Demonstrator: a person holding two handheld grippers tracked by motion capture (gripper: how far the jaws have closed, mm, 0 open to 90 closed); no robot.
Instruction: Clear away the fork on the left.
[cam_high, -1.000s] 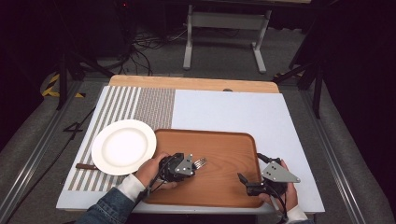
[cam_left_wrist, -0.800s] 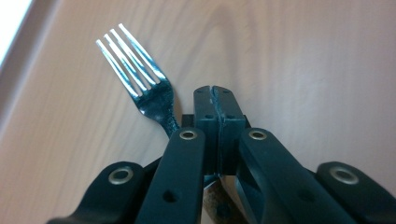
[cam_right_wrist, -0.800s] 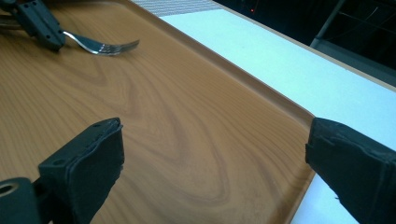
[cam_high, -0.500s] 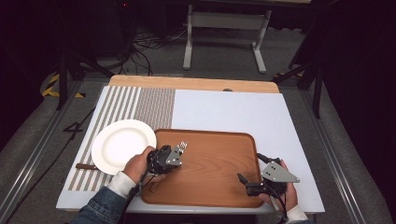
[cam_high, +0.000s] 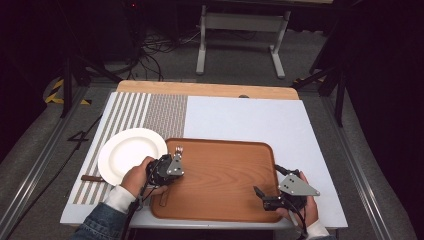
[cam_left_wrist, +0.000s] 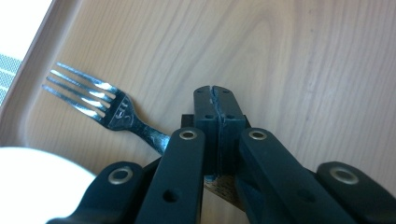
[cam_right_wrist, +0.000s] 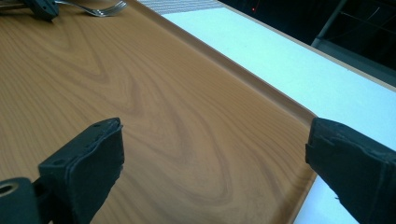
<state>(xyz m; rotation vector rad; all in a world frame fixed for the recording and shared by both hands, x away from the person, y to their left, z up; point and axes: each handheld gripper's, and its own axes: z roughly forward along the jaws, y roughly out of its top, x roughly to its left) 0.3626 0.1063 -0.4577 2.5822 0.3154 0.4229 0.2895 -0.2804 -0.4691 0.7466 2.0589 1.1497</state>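
The left gripper (cam_high: 175, 159) has its fingers pressed together on the handle of a fork (cam_left_wrist: 95, 102), pinching it low over the wooden tray (cam_high: 225, 205). A second ago the fork was nearer the middle of the tray; since then the left hand has carried it sideways toward the white plate (cam_high: 127, 157), and its prongs now lie at the tray's left edge, just beside the plate's rim. In the left gripper view the prongs point away to the upper left, close over the wood, with the tray's raised lip just beyond them and a curve of the plate at the bottom left corner.

The right gripper (cam_high: 267, 196) sits at the tray's near right corner, fingers spread wide with nothing between them; its view looks across the bare wood toward the far-off fork (cam_right_wrist: 100, 8). It has not shifted over that second.

Judging from this, the fork is being taken off the tray toward a place beside the plate on the striped mat (cam_high: 150, 112), where a brown-handled piece of cutlery (cam_high: 90, 178) already lies on the plate's left. The carry looks about halfway done: the fork has yet to clear the tray's lip, so a slight lift is probably needed next.
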